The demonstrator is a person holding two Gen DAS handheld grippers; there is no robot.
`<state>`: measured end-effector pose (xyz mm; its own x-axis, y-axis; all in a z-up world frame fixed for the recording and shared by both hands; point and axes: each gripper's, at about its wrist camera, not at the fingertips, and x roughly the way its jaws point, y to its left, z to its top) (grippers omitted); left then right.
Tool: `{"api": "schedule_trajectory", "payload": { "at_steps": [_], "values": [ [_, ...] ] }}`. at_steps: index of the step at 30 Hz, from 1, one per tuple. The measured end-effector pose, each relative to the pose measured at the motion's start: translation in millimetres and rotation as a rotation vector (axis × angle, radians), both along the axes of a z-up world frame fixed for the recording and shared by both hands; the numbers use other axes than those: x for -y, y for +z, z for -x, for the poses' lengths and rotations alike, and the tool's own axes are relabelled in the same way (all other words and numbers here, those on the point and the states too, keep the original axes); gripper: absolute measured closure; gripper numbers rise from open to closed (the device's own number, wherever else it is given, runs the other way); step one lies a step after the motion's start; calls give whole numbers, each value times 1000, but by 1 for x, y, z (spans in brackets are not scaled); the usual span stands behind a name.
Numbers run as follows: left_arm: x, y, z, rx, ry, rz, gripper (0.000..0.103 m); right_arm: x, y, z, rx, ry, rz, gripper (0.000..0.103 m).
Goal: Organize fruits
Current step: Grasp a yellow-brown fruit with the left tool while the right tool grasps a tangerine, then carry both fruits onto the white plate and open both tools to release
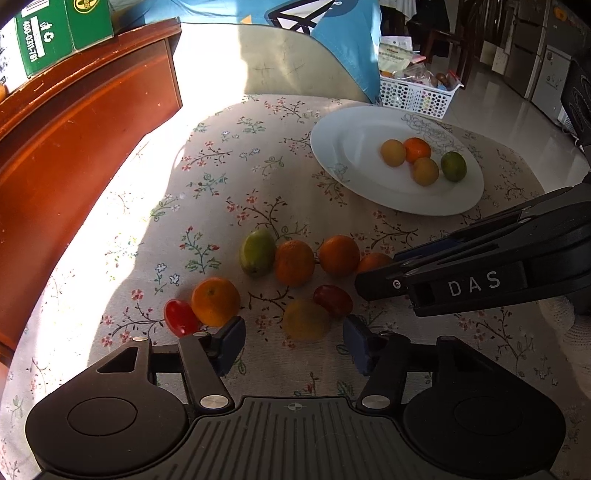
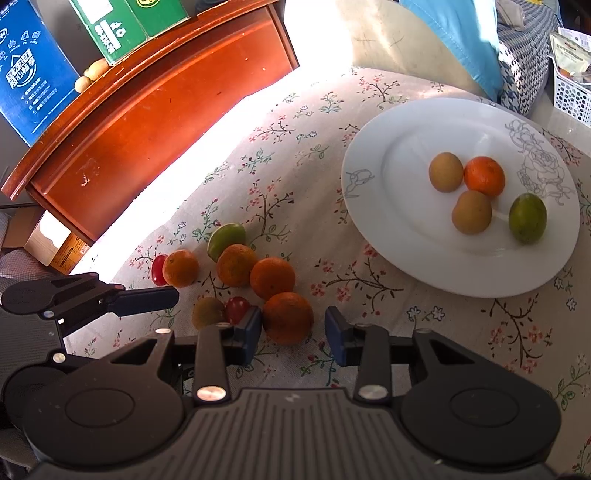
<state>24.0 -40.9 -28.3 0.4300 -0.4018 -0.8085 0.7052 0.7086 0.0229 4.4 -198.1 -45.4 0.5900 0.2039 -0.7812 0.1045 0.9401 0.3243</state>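
On the flowered tablecloth [image 1: 207,184] lies a loose cluster of small fruits: oranges [image 1: 294,263], a green one [image 1: 257,257], red tomatoes [image 1: 333,300]. My left gripper [image 1: 293,343] is open around a yellowish fruit [image 1: 306,319], with gaps on both sides. My right gripper [image 2: 294,336] is open around an orange [image 2: 288,317]; the left pad is at its skin and the right pad stands apart. A white plate [image 2: 369,221] holds two yellow-brown fruits, an orange and a green one. In the left wrist view the right gripper's fingers [image 1: 384,280] half hide that orange [image 1: 373,260].
A red-brown wooden cabinet [image 1: 74,147] borders the table on the left, with a green box [image 1: 62,33] and a blue box [image 2: 29,74] on it. Behind the plate [image 1: 332,155] are blue fabric [image 1: 343,48] and a white basket [image 1: 417,94].
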Motion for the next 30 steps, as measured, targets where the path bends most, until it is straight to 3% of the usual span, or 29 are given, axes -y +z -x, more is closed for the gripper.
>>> {"api": "schedule_trajectory", "payload": {
  "at_steps": [5, 10, 18, 24, 27, 30],
  "values": [
    [4, -3, 0, 3, -12, -2, 47, -1, 0, -1, 1, 5, 9, 65],
    [7, -7, -2, -7, -19, -3, 57, -1, 0, -1, 1, 5, 10, 65],
    [7, -8, -4, -10, -14, 15, 58, -2, 0, -1, 1, 11, 18, 65],
    [9, -6, -5, -12, -7, 27, 77, -4, 0, -1, 6, 20, 24, 72],
    [7, -4, -7, -41, 13, 43, 77, -2, 1, 0, 4, 16, 15, 73],
    [9, 4, -6, -20, 9, 50, 77, 2, 4, 1, 16, 4, 6, 73]
  ]
}}
